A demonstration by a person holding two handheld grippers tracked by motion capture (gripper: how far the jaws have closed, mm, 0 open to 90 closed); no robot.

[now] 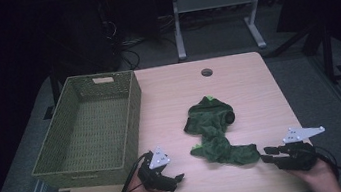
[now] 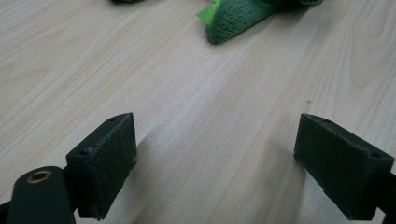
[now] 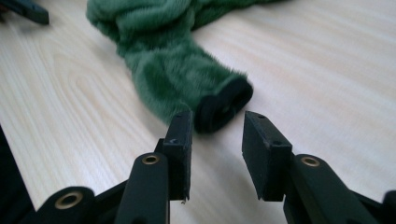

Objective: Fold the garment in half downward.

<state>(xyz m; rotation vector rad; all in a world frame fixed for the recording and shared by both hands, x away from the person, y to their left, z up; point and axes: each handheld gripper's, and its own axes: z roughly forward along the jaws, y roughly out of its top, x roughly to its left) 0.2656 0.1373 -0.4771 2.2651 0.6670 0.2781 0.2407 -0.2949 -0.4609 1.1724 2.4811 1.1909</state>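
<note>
my right gripper (image 3: pixel 215 140) sits closest to the lens in its own view, its two black pads a narrow gap apart with nothing pressed between them, and the dark cuffed end of the green fuzzy garment (image 3: pixel 177 70) lies just beyond my fingertips, near them but, as far as i can tell, not touching. in the high view that gripper (image 1: pixel 267 154) lies low over the table (image 1: pixel 253 89) near its front edge, my hand (image 1: pixel 316 174) coming up from below, the jaws level and aimed sideways toward my other hand, at the garment's (image 1: pixel 216 132) near end. my left gripper (image 1: pixel 177 178) rests by the front edge too, just past the near corner of the woven basket (image 1: pixel 75 167), jaws pointing across toward the cloth but well apart from it; in its own view my left gripper (image 2: pixel 215 163) stands wide open over bare wood, a green edge of the cloth at the top of the frame, cut off. the garment is crumpled, so its exact shape is hard to make out; its far part is bunched with a dark opening. its long axis runs from that bunch, away from my fingers, down to the cuff at my right fingertips, the cuff's opening facing my right jaws.
</note>
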